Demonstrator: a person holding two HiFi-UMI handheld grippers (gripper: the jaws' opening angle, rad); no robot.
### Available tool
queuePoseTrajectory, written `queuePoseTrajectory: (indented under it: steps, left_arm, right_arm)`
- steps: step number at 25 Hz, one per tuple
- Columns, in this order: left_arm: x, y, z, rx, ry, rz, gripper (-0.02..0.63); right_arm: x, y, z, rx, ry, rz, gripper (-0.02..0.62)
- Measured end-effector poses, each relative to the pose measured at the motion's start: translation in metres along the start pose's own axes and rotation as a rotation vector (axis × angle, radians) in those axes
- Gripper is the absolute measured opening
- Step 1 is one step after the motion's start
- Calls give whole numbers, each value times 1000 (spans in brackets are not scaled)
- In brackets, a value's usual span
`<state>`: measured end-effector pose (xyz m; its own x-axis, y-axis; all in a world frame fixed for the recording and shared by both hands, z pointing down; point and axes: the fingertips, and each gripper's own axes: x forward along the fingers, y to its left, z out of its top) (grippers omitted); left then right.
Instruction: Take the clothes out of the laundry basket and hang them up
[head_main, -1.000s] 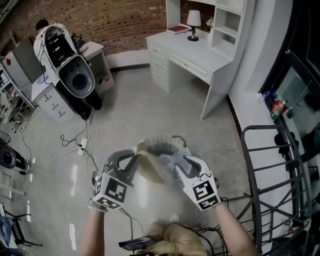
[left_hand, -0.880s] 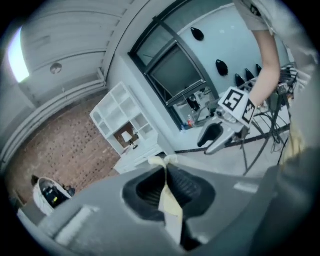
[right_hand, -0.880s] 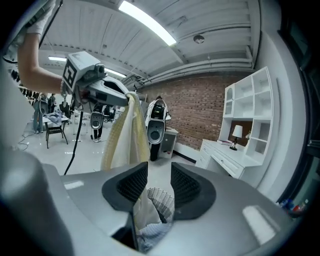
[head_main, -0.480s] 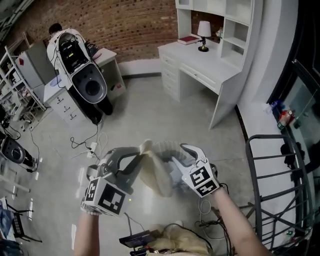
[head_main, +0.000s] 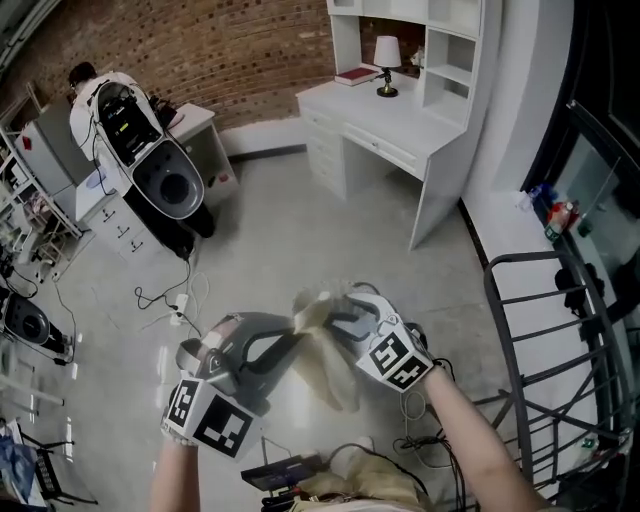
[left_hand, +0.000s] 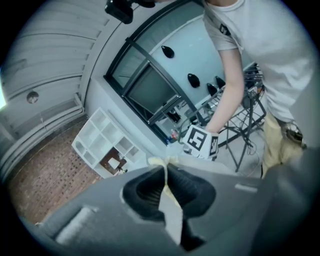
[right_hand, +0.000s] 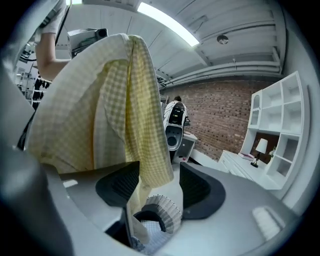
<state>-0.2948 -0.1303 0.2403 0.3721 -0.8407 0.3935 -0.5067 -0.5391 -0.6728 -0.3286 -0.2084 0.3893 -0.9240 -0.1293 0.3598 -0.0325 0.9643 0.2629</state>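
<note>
A pale yellow checked garment (head_main: 326, 362) hangs in the air between both grippers, above the floor. My left gripper (head_main: 293, 328) is shut on a thin edge of it; in the left gripper view the fabric (left_hand: 169, 204) is pinched flat between the pads of that gripper (left_hand: 165, 169). My right gripper (head_main: 342, 308) is at the garment's top, just right of the left one. Its jaws are opening. In the right gripper view the checked cloth (right_hand: 114, 105) drapes down between the jaws of this gripper (right_hand: 159, 172), and the pads stand clear of it. The laundry basket is not visible.
A dark metal drying rack (head_main: 545, 400) stands at the right. A white desk (head_main: 395, 125) with shelves and a lamp is at the back. A white pod-shaped machine (head_main: 150, 150) stands back left, and cables (head_main: 170, 300) lie on the floor.
The right gripper's jaws have spread apart and let go of the cloth. Both grippers have come closer together, and the garment now hangs bunched from the left gripper.
</note>
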Motion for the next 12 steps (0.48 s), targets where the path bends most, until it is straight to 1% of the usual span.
queuePoseTrajectory:
  steps: [3,4,7,8,9,10,11,12]
  left_arm:
    - [-3,-10,7,39,-24,-49,9]
    - [-5,-14,8,48,-31,-62,9]
    - [-10,-19,2,42,-45,-75,9]
    - [-12,-18,-3,30,-46,-74,11]
    - [-13,-16,-10,15,-43,-73,11]
    - [-14,-14,-17,0,-39,-73,11]
    - [-15,-13,-26,-13,-31,-75,11]
    - [-16,-13,-35,-24,-22,-79,11]
  right_arm:
    - [2,8,-8,-10,27,45,259]
    - [4,12,-11,-7,37,65,259]
    - [10,24,-18,2,62,112,256]
    - [11,26,-22,0,78,105,213]
    - [10,25,-27,-2,99,80,132]
    - [8,22,-32,0,124,40,65]
    - [4,18,-38,12,149,-9,17]
    - [-2,13,-43,31,173,-60,17]
